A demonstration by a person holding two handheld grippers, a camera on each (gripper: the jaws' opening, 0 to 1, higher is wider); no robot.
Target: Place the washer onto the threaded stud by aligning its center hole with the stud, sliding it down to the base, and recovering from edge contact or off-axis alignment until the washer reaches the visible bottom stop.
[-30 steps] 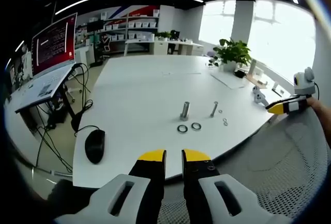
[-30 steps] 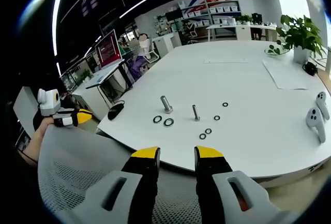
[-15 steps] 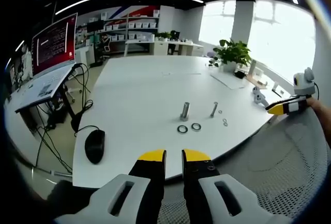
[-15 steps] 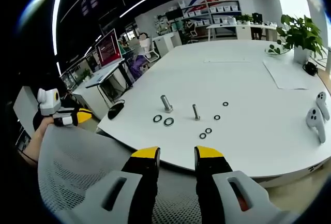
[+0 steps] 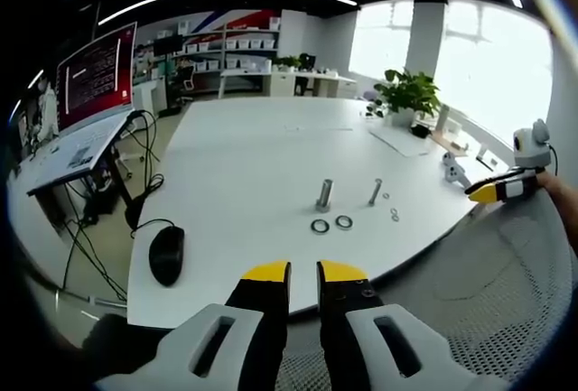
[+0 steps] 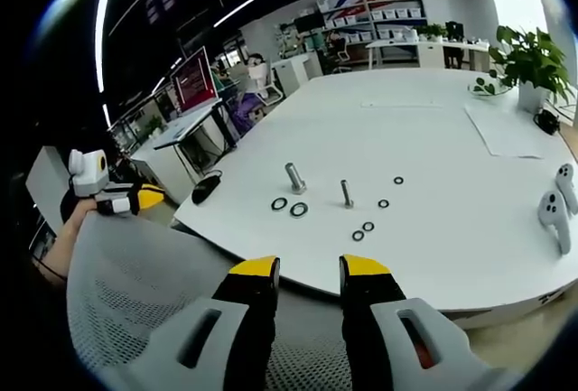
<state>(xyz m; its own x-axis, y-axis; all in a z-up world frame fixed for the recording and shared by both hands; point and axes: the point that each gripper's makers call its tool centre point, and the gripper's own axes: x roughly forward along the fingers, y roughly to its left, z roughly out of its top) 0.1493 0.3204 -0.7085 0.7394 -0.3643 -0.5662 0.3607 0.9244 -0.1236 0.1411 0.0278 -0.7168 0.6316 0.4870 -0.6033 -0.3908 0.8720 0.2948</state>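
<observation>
A thick threaded stud (image 5: 323,194) (image 6: 294,178) stands upright on the white table (image 5: 244,165), with a thinner bolt (image 5: 374,191) (image 6: 347,194) beside it. Two large dark washers (image 5: 320,226) (image 6: 279,203) lie flat just in front of the stud. Small washers (image 5: 394,213) (image 6: 368,227) are scattered near the bolt. My left gripper (image 5: 303,275) hangs short of the table's near edge, jaws a narrow gap apart, nothing between them. My right gripper (image 6: 309,269) is also off the table, open and empty. Each gripper appears in the other's view, the right gripper (image 5: 497,188) and the left gripper (image 6: 126,200).
A black mouse (image 5: 166,255) (image 6: 206,187) lies near the table's edge with its cable trailing off. White controllers (image 6: 553,215), a paper sheet (image 6: 506,129) and a potted plant (image 5: 406,93) sit on the far side. A grey mesh chair back (image 6: 135,301) lies under both grippers.
The right gripper view has shifted slightly, so that camera moved a little. The stud, bolt and washers lie as before, and both grippers keep their jaw gaps.
</observation>
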